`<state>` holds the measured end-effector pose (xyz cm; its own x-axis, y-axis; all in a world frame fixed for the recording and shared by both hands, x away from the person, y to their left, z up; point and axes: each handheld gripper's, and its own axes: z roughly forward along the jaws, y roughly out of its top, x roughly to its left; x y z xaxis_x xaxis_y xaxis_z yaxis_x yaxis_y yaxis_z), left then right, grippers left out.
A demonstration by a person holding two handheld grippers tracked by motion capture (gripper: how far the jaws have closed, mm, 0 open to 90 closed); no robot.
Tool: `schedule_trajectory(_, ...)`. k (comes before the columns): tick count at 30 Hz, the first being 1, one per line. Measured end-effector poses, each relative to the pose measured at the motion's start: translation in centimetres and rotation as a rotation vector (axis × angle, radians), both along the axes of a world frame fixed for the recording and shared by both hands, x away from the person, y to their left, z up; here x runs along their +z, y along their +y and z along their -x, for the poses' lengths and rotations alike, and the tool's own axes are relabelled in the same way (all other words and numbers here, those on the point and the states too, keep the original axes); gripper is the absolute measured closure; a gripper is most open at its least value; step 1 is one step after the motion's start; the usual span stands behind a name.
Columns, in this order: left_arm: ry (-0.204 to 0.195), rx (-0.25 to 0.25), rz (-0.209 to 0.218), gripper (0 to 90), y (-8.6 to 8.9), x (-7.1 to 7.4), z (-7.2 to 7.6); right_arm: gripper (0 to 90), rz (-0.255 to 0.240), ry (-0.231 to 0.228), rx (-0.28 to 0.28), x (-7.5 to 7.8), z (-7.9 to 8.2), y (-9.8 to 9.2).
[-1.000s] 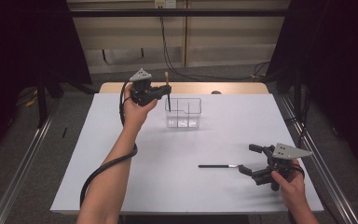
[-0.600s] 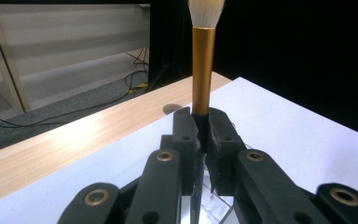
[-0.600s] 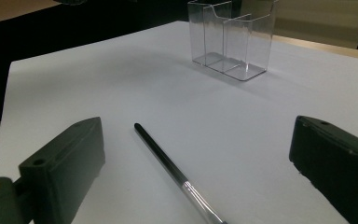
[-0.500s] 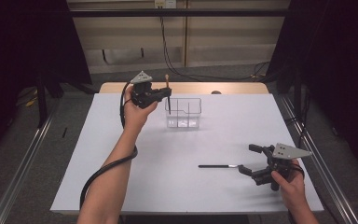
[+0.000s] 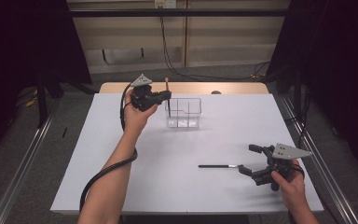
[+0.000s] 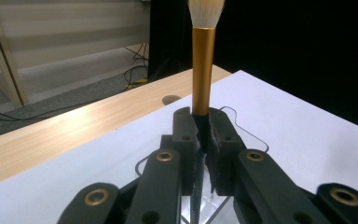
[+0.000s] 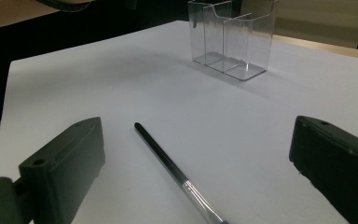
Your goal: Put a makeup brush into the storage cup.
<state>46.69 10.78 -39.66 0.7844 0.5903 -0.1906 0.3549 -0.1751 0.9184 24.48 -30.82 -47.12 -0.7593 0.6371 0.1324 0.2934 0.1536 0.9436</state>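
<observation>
A makeup brush [image 6: 203,70] with a gold ferrule and pale bristles stands upright, and my left gripper [image 6: 200,123] is shut on its dark handle. In the high view that left gripper [image 5: 168,96] hangs over the left end of a clear divided organizer [image 5: 184,112], and the brush [image 5: 167,85] points up. Its lower end reaches down into the organizer's [image 6: 214,205] left compartment. My right gripper [image 5: 248,158] stands open near the table's front right. A thin black pen-like stick [image 7: 168,161] with a clear end lies on the white table between its jaws, untouched.
The organizer [image 7: 233,42] has three compartments and stands at the back middle of the white tabletop [image 5: 191,140]. A wooden strip [image 5: 233,87] runs along the far edge. Metal rails [image 5: 23,158] flank the table. The stick [image 5: 216,166] points left from the right gripper.
The left gripper has sunk very slightly with the brush in it. The right hand has kept still.
</observation>
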Motion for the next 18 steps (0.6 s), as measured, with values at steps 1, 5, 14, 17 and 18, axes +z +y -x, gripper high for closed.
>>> schedule_trajectory(1,-0.001,0.002,0.001,83.2,0.0,-0.1,0.0,2.9,-0.001,0.000,0.000,0.0,0.0,0.0)
schedule_trajectory(5,0.029,-0.033,0.042,77.5,0.2,-0.2,0.1,2.9,0.001,0.001,0.002,0.0,0.0,0.0)
schedule_trajectory(14,0.003,-0.052,0.069,42.5,1.3,-0.7,1.1,2.9,0.005,0.002,0.002,0.0,0.1,0.1)
schedule_trajectory(17,-0.011,-0.053,0.056,33.1,1.5,-0.8,1.6,2.9,0.007,0.001,0.003,0.0,0.1,0.2)
schedule_trajectory(18,-0.010,-0.052,0.061,29.5,1.6,-0.8,1.8,2.9,0.005,0.002,0.005,0.0,0.0,0.3)
